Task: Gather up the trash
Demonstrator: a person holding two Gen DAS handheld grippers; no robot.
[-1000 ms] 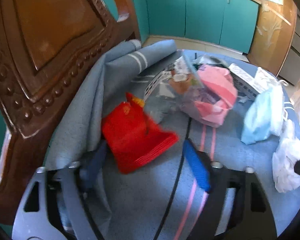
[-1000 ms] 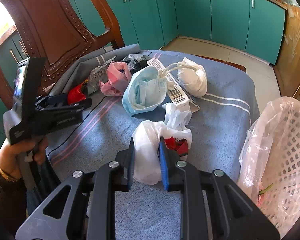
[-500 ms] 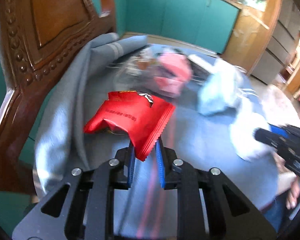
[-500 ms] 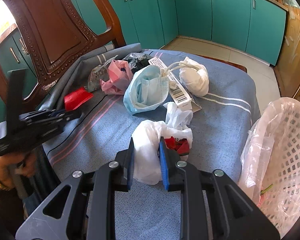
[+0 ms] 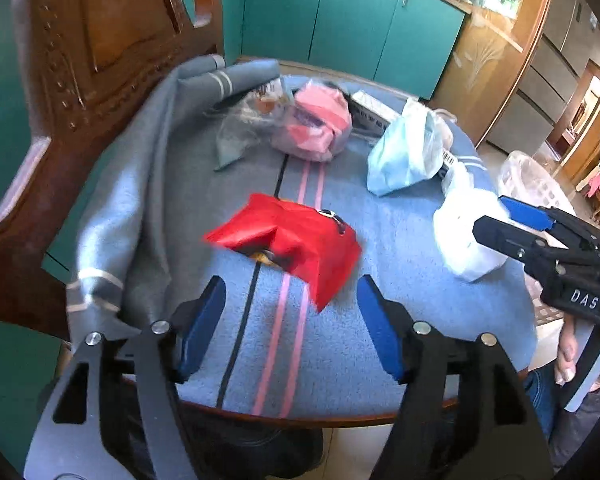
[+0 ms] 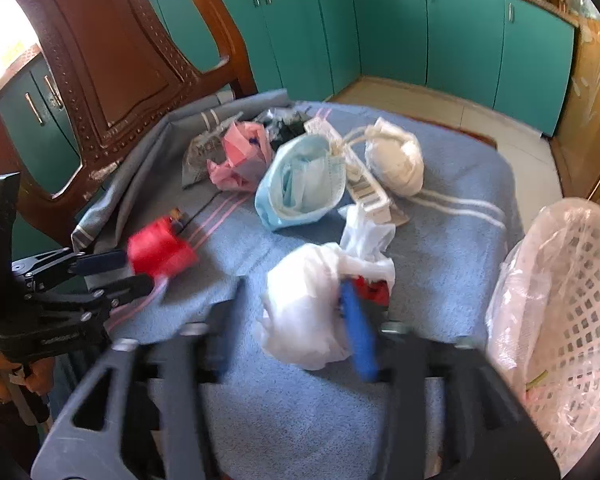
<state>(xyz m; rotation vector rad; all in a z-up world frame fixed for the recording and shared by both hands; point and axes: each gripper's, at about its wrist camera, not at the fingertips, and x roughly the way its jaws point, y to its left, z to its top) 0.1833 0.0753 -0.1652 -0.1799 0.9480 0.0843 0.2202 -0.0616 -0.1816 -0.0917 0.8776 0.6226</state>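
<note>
The red wrapper (image 5: 296,240) lies on the blue striped cloth (image 5: 340,344) near the counter's front-left edge, just ahead of the left hand-held gripper (image 5: 292,312), whose blue-padded jaws stand wide apart and touch nothing. Toward the front-right edge, the white plastic bag (image 6: 312,304) sits between the spread jaws of the right hand-held gripper (image 6: 288,320), which is open too; whether a pad touches the bag is blurred. Farther in sit a light blue bag (image 6: 300,184), a pink bag (image 6: 240,156), a barcoded box (image 6: 364,184) and a white wrapped bundle (image 6: 396,160). A lined white mesh basket (image 6: 572,292) stands off the counter's right edge, and a carved wooden chair (image 6: 112,48) rises at the far-left corner.
</note>
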